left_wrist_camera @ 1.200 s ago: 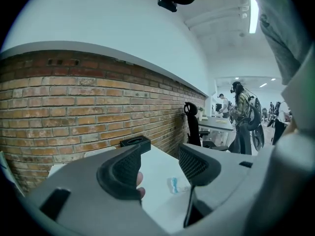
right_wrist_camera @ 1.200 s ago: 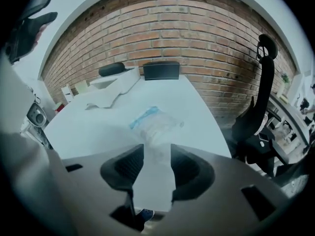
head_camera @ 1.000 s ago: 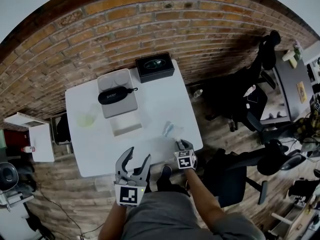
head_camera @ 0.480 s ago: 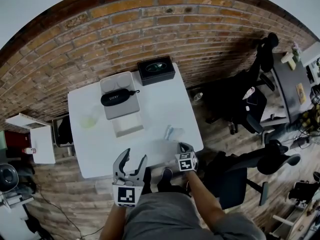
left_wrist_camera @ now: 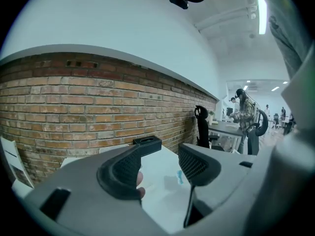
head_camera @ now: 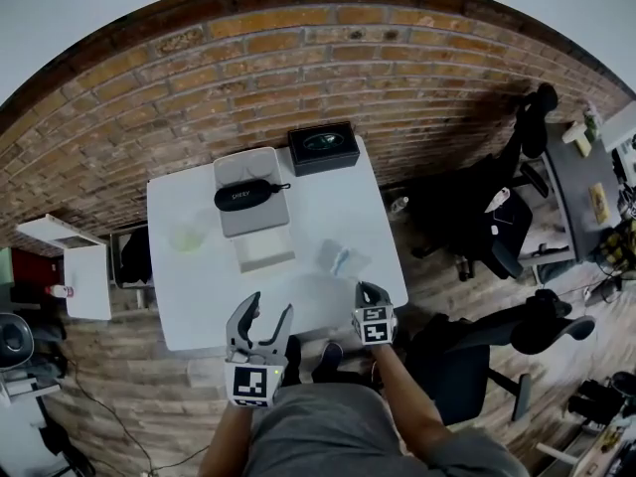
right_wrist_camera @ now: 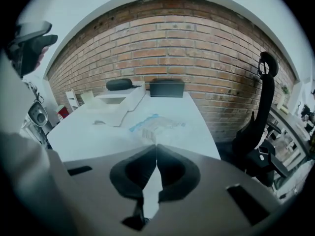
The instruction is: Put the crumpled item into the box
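- The crumpled item (head_camera: 341, 259) is a clear wrapper with blue print. It lies on the white bench (head_camera: 199, 296) at centre right of the head view, near the bench's lower right corner. It is not in the box.
- The box (head_camera: 263, 253) is white, shallow and open. It stands left of the item and apart from it, just below a grey tray (head_camera: 256, 222) that carries a black case (head_camera: 248, 195). As far as the head view shows, nothing lies inside it.
- A black box (head_camera: 323, 145) with its lid on stands at the bench's upper edge. I judge the open white one to be the target.
- The right tongs (head_camera: 366, 289) are pressed fully together. In the right gripper view the near fold of the crumpled item (right_wrist_camera: 147, 131) runs up to their tips. It appears pinched there by a thin edge, though the film is too clear to be certain of the hold.
- The left tongs (head_camera: 270, 306) stand wide apart with nothing between them. They are at lower centre left of the head view, by the bench's near edge, and take no part.
- Progress is at an early stage. At most the grasp is made. Lifting the item clear, carrying it leftward over the box and letting it go are all outstanding.
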A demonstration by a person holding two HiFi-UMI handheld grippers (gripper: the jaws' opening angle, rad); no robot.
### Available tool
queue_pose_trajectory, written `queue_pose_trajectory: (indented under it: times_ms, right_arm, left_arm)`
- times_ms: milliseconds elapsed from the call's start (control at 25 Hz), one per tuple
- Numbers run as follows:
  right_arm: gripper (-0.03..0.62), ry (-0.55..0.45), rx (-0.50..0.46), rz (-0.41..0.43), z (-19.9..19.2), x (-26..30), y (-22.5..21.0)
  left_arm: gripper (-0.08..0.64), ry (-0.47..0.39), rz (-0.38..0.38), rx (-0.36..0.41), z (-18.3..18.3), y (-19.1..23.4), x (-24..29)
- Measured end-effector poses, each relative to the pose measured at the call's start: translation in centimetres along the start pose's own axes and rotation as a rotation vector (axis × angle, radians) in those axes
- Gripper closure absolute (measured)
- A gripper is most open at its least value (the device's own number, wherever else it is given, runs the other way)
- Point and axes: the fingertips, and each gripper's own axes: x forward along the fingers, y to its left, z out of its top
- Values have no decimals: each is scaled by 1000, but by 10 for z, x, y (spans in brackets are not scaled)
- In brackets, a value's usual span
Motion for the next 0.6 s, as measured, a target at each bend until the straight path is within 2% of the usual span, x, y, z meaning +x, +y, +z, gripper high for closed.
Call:
queue_pose_trajectory:
  times_ms: [280,600]
  right_arm:
    - [584,-73,-60,61,50,-7,26]
    - [586,-82,-124,164,82,-1,70]
  left_arm:
    - [322,-40,46,-1,7,15,-8]
    - [322,-49,106,-33,4,31,-23]
